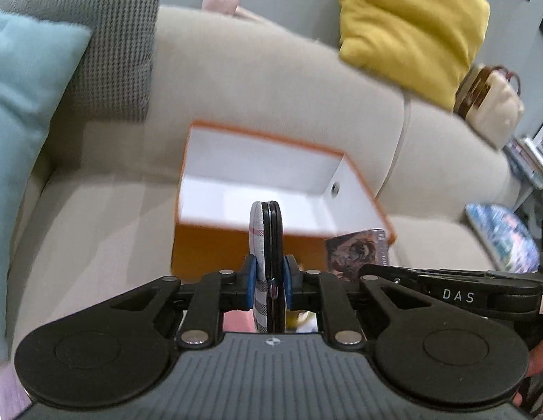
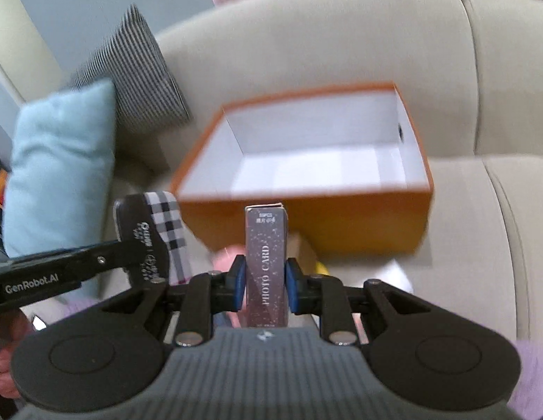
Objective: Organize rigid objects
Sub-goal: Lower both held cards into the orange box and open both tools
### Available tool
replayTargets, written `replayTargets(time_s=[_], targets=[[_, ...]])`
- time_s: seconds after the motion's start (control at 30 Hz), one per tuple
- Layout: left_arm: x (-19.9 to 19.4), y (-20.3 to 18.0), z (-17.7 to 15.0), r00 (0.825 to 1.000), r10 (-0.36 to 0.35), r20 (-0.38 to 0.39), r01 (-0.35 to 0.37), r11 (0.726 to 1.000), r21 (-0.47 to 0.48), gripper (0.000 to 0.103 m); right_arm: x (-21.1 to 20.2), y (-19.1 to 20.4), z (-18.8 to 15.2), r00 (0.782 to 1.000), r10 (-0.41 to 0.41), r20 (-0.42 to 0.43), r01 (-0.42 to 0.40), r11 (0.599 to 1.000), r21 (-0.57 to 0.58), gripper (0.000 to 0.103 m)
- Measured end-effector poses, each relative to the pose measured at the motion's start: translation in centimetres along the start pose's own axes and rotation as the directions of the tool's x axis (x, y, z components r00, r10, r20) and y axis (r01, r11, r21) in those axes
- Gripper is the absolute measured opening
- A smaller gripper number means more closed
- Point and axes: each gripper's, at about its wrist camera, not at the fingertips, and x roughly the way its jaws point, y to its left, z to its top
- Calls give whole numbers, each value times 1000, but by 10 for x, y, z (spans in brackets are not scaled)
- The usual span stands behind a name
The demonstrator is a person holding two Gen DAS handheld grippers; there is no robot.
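In the left wrist view, the open box (image 1: 271, 175) sits on the sofa seat (image 1: 96, 227) at 12 o'clock. Two cushions (image 1: 113, 52) lean at 10 o'clock, another cushion (image 1: 411, 24) at 1 o'clock, a handbag (image 1: 492, 101) at 2 o'clock.

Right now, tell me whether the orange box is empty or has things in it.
Empty. The orange box sits open on the sofa, and both views show only its bare white floor and walls inside.

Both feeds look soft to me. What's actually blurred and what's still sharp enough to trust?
Left wrist view: orange box rim and yellow cushion smeared, flat case in the left tool crisp. Right wrist view: box edges streaked, photo card box in the right tool sharp, lettering readable. Fisheye bends the sofa in both.
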Motion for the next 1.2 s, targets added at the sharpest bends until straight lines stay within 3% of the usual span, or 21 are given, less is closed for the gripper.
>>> replayTargets(time_s=[0.17, 0.3, 0.43, 0.6, 0.8, 1.0, 1.1, 1.2], targets=[[32, -4, 51, 1000, -17, -14, 17, 1000, 25, 17, 21, -4, 52, 998, 53, 28, -54, 998, 28, 23], [82, 8, 83, 994, -37, -106, 36, 999, -9, 17, 62, -17, 85, 999, 50, -8, -49, 997, 62, 23], [139, 17, 101, 981, 5, -193, 1, 1000, 30, 17, 115, -34, 106, 996, 38, -78, -30, 995, 97, 23], [201, 28, 106, 954, 37, -297, -25, 999, 44, 17, 171, -52, 115, 991, 24, -133, -10, 994, 109, 23], [246, 31, 101, 924, 73, -375, -54, 997, 61, 17, 213, -62, 116, 981, 25, -191, -2, 993, 120, 23], [269, 29, 104, 910, 85, -407, -66, 996, 62, 17, 232, -67, 114, 977, 27, -212, 5, 989, 150, 23], [276, 27, 108, 894, 145, -425, -108, 988, 111, 19, 235, -63, 113, 976, 32, -214, 2, 988, 153, 23], [272, 24, 105, 893, 194, -405, -138, 977, 164, 20, 236, -59, 114, 976, 32, -215, 1, 989, 150, 23]])
